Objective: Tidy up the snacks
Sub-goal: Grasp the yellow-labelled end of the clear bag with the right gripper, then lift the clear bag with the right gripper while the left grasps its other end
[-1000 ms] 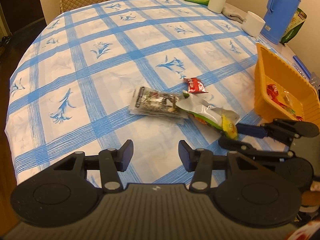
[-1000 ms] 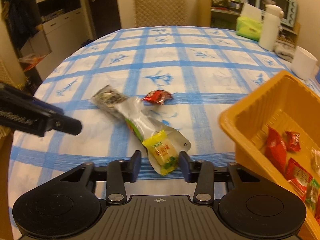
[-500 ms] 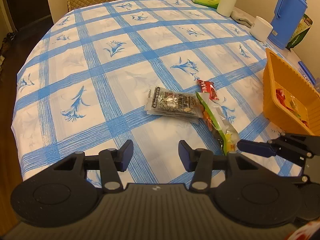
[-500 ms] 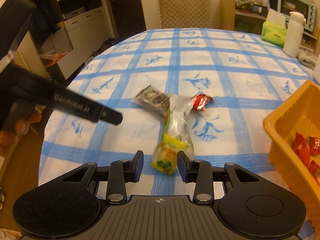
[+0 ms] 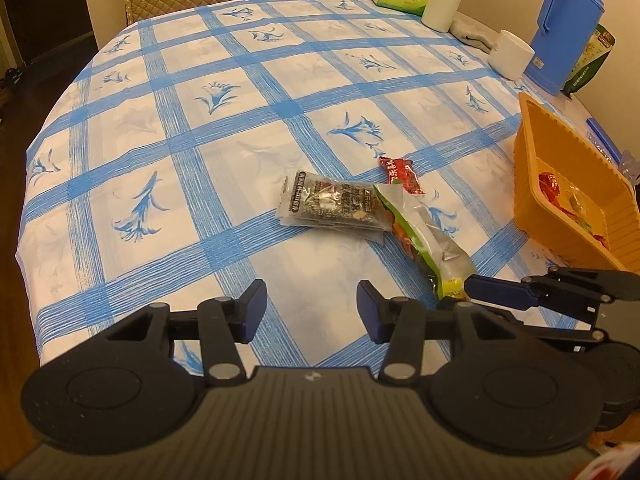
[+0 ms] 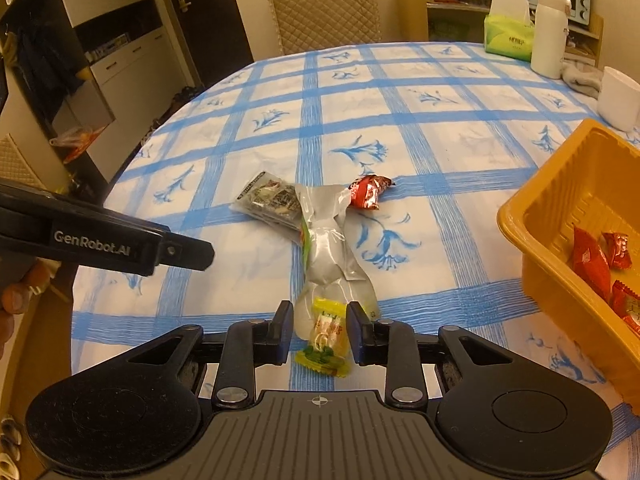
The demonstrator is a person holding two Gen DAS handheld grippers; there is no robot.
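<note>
A long clear snack pouch with a yellow-green label (image 6: 326,280) lies on the blue-checked tablecloth (image 6: 440,152); it also shows in the left wrist view (image 5: 428,240). Its near end lies between the fingers of my right gripper (image 6: 318,332), which stands open around it. A dark seaweed-like packet (image 5: 332,204) (image 6: 272,200) lies under the pouch's far end. A small red packet (image 5: 402,174) (image 6: 366,192) lies beside them. The orange basket (image 5: 532,184) (image 6: 560,184) at the right holds several red snacks. My left gripper (image 5: 312,308) is open and empty, above the table's near edge.
At the far right stand a white cup (image 5: 512,54), a blue thermos (image 5: 564,24), a white bottle (image 6: 550,32) and a green tissue pack (image 6: 508,38). A quilted chair (image 6: 324,12) stands at the table's far side. A grey cloth (image 6: 582,78) lies by the bottle.
The right gripper has swung left and drawn back, so the pouch's yellow end now lies between its fingers. The left gripper has risen and pulled back; the pouch has shifted on the cloth.
</note>
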